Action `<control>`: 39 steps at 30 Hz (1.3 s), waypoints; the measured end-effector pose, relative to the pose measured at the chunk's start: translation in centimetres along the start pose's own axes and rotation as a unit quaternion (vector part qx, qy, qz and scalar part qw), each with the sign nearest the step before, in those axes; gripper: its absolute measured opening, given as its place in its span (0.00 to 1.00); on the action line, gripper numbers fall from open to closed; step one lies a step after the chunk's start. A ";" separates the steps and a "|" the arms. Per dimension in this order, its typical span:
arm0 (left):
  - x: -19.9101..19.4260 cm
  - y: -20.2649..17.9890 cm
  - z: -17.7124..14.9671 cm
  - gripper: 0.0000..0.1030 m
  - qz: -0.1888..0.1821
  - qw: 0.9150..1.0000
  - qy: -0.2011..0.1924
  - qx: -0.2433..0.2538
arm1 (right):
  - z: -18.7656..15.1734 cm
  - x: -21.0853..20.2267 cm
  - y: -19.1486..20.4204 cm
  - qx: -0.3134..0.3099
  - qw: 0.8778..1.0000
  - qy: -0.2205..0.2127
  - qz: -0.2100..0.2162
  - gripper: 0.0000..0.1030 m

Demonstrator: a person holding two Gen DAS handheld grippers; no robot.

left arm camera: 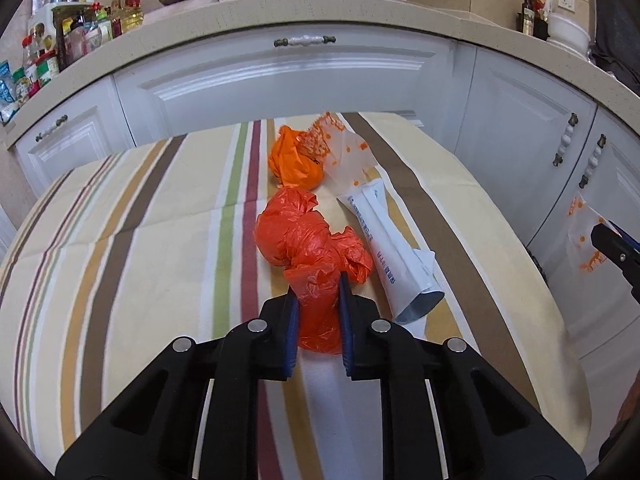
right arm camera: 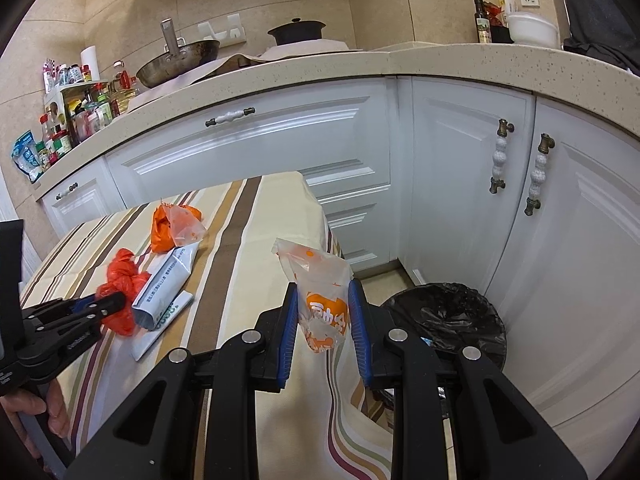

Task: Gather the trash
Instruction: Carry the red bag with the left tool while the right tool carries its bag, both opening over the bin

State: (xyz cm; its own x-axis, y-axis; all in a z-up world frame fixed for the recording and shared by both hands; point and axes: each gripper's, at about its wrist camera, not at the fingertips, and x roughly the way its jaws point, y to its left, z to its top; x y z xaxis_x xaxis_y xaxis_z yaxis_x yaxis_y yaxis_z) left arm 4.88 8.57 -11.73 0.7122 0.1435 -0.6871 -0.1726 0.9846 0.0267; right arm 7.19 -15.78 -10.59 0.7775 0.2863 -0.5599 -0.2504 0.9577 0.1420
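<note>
My left gripper point(left arm camera: 318, 292) is shut on a crumpled red plastic bag point(left arm camera: 308, 248) that lies on the striped tablecloth point(left arm camera: 120, 240); the bag also shows in the right wrist view point(right arm camera: 120, 280). Beside it lie a white paper package point(left arm camera: 394, 256), an orange bag point(left arm camera: 294, 160) and a clear orange-printed wrapper point(left arm camera: 344, 148). My right gripper point(right arm camera: 323, 300) is shut on a clear wrapper with orange print point(right arm camera: 320, 292), held in the air past the table's right edge. A bin lined with a black bag point(right arm camera: 448, 316) stands on the floor just right of it.
White cabinets point(right arm camera: 280, 148) with a speckled counter point(right arm camera: 440, 64) close off the far side and the right. The counter holds bottles point(right arm camera: 80, 112), a wok point(right arm camera: 180, 60) and a black pot point(right arm camera: 298, 32). The table's right edge drops beside the bin.
</note>
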 end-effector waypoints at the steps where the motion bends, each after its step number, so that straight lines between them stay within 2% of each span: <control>1: -0.4 0.1 0.1 0.16 0.003 1.000 -0.005 0.001 | 0.0 -0.1 0.0 -0.001 1.000 -0.002 -0.001 0.25; 7: -4.1 0.4 0.9 0.15 0.010 0.998 -0.052 0.015 | 0.4 -1.2 -0.1 -0.003 1.000 -0.017 -0.014 0.25; 15: -7.0 -2.2 2.4 0.15 -0.034 0.995 -0.084 0.031 | 0.9 -3.0 -1.2 0.001 0.999 -0.034 -0.037 0.25; 27: -6.1 -11.4 4.2 0.15 -0.107 0.987 -0.089 0.078 | 0.9 -5.4 -5.3 0.028 0.995 -0.050 -0.088 0.25; 39: -2.7 -19.6 4.6 0.15 -0.124 0.982 -0.066 0.123 | 0.1 -5.1 -9.8 0.050 0.989 -0.048 -0.131 0.25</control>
State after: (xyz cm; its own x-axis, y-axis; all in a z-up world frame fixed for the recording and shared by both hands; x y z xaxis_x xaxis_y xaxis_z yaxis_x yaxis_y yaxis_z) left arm 9.44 -10.70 -7.06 0.7962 -0.1090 -0.5951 0.1755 0.9829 0.0548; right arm 5.74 -26.67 -9.00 0.8610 0.0254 -0.5080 0.0208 0.9962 0.0851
